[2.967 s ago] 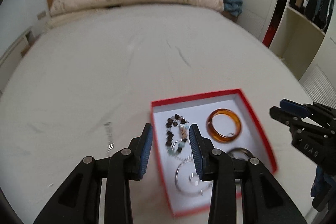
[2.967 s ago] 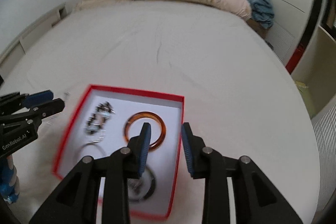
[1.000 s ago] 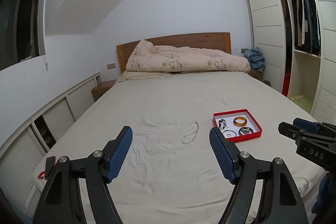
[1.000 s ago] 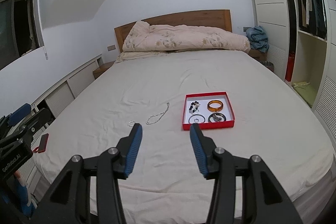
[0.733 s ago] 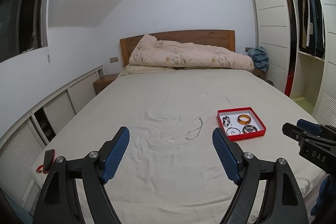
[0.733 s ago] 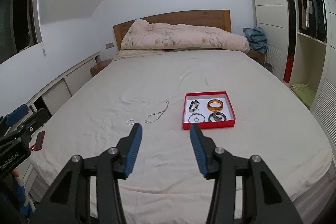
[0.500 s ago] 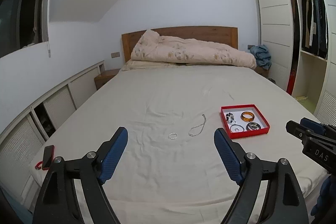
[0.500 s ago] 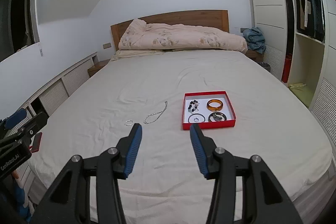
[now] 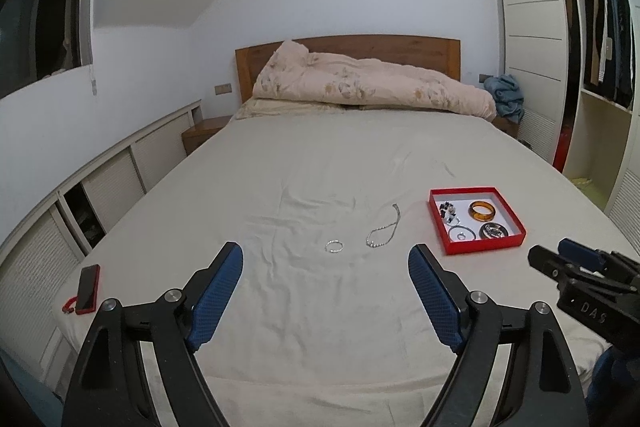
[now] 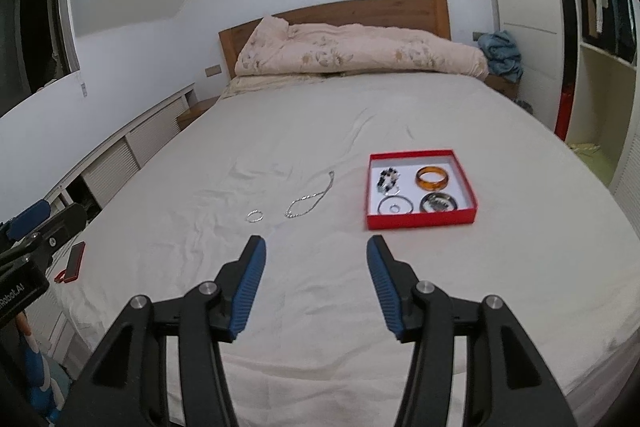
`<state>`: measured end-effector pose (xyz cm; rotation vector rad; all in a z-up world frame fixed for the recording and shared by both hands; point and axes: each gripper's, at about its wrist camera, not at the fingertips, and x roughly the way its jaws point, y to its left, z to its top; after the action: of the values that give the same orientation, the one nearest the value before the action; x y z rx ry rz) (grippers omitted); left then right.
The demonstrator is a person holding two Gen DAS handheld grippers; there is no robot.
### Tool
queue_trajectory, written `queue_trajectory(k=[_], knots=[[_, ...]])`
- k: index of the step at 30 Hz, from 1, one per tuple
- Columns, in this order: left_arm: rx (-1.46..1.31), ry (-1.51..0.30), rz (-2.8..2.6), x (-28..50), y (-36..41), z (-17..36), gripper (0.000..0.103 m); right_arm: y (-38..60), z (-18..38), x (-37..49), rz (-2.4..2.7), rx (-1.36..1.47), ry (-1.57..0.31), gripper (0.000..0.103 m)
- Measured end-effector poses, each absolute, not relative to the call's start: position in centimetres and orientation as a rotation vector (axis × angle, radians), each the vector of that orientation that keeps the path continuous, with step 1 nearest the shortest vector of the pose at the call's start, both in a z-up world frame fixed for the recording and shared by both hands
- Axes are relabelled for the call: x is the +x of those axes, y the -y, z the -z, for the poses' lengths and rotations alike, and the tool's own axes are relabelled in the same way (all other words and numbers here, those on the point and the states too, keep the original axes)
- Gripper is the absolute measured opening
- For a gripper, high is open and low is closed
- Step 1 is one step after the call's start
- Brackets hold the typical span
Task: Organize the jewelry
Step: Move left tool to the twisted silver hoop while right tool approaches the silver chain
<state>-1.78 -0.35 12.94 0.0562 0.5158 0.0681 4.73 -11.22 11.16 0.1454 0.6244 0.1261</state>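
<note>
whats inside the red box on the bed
The red box holds four pieces on its white lining: a beaded bracelet, an amber bangle, a thin silver bangle and a dark bangle. Nothing covers them.

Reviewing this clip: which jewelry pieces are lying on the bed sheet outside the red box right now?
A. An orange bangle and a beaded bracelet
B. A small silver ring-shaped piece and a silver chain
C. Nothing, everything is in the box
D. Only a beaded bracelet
B. The small silver ring-shaped piece and the silver chain lie loose on the sheet to the left of the red box, while the orange bangle and beaded bracelet sit inside it.
</note>
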Motion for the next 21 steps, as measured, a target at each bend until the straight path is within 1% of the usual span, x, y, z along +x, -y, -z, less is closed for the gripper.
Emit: queue_trajectory(k=[13,21], knots=[[0.038,-0.548,-0.097,-0.4,-0.9,-11.8,0.084,10.1,-9.4,6.2,-0.172,0.155,-0.645,0.051],[0.045,-0.588,-0.122,1.0,-1.5,-10.3,0.084,9.2,-7.8,7.4,-0.172,0.136,-0.671,0.054]])
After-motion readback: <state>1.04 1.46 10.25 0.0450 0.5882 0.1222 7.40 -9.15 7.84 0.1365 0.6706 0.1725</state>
